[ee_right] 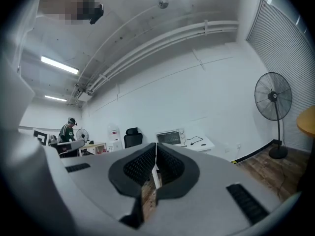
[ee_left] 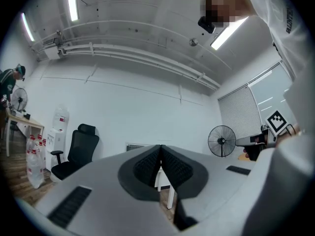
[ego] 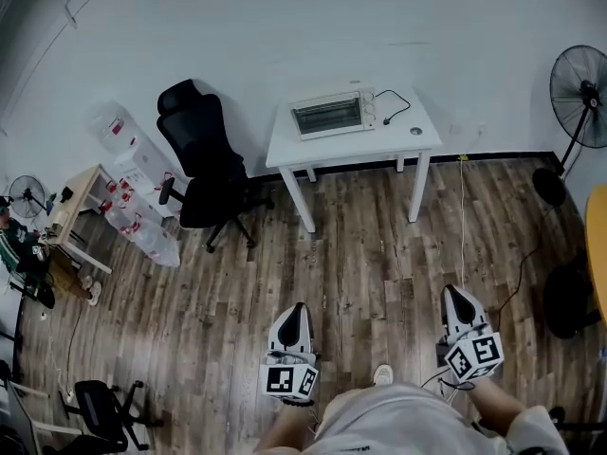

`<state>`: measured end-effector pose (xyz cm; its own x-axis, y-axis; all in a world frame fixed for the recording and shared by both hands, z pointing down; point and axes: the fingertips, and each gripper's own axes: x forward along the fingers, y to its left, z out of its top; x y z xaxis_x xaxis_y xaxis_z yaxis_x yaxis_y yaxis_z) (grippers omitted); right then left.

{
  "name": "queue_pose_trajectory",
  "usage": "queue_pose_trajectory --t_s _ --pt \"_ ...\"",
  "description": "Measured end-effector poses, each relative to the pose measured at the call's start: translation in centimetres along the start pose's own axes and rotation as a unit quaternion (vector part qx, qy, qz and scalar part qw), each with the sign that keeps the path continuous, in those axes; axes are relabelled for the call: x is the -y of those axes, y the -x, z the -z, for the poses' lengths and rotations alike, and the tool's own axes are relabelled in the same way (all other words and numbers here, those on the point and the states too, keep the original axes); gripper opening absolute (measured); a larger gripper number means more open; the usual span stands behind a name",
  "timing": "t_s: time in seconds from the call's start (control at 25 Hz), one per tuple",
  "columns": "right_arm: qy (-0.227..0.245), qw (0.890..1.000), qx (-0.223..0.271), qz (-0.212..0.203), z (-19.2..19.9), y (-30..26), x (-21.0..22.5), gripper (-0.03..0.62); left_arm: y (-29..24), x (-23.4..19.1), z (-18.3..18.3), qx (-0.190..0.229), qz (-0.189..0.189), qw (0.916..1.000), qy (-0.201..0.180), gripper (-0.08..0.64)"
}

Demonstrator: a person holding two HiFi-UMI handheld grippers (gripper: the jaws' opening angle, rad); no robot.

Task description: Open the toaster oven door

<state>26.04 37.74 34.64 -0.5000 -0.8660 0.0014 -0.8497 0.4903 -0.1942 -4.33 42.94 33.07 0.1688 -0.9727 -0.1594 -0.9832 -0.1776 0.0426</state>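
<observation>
- White desk stands against the far wall on a wooden floor. The toaster oven sits on the desk's left half with its door shut and its glass front facing the room.
- Dark cable loops across the desk top just to the right of the oven.
- Clenched tight and empty, the left tongs hang low over the floor, well apart from the desk, with their tips pointing toward it.
- Clenched too, the right tongs grasp nothing and sit level with the left pair, also well apart from the oven.
- Seen along the right tongs, the oven is small and far off, just above the closed tips.
- Black office chair stands left of the desk.
- Black standing fan is off to the desk's right, near the wall.
</observation>
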Motion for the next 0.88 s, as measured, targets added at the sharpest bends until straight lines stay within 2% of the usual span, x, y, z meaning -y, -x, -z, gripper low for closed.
queue_pose_trajectory --t_s 0.2,0.48,0.88 --pt "-0.014 1.000 -0.009 -0.004 0.2 -1.8 2.6 0.017 -2.3 0.7 0.4 -0.005 -0.012 0.9999 0.007 0.008" --pt "-0.033 0.999 -0.013 -0.017 1.3 -3.8 2.9 0.017 -3.3 0.6 0.1 -0.013 -0.014 0.9998 -0.010 0.008" --pt "-0.031 0.999 -0.022 -0.008 2.5 -9.3 2.6 0.017 -7.6 -3.9 2.2 -0.015 -0.011 0.9998 0.000 0.008"
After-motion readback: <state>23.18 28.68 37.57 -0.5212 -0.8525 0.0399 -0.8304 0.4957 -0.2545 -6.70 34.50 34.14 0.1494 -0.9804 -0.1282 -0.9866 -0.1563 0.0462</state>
